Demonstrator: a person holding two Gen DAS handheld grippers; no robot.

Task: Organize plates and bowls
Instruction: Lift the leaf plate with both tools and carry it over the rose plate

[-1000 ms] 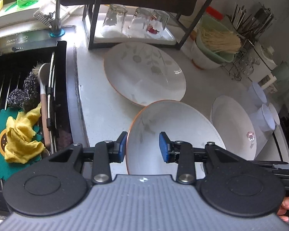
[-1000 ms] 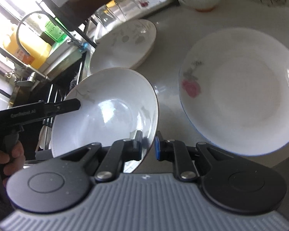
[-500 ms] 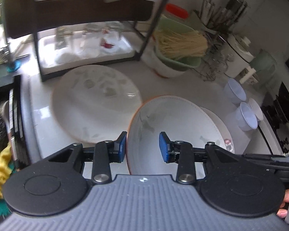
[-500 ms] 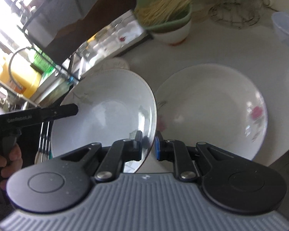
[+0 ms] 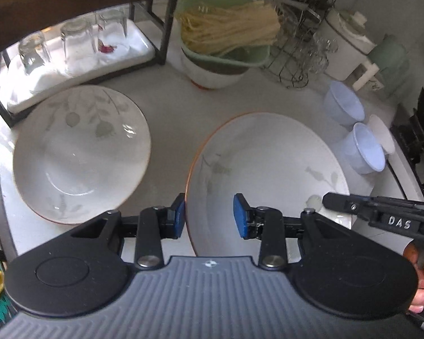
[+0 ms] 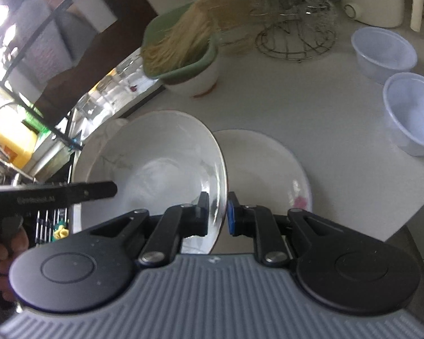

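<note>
Both grippers carry one leaf-patterned plate (image 5: 268, 169) at frame centre — right gripper (image 6: 217, 212) clenched on its rim, left gripper (image 5: 209, 216) straddling the opposite edge, though pad contact is unclear. Beneath lies a rose-printed plate (image 6: 268, 169); a second leaf plate (image 5: 79, 152) sits left, two plastic bowls (image 5: 359, 141) right, a noodle-filled bowl (image 5: 226, 42) above.

White raised letters "DAS" stand on the black handle of the right gripper (image 5: 381, 214), at four o'clock in the left wrist view. At nine o'clock in the right wrist view, the left gripper (image 6: 51, 196) bears faint lettering, perhaps "GenRobot.AI", too blurred to confirm.
</note>
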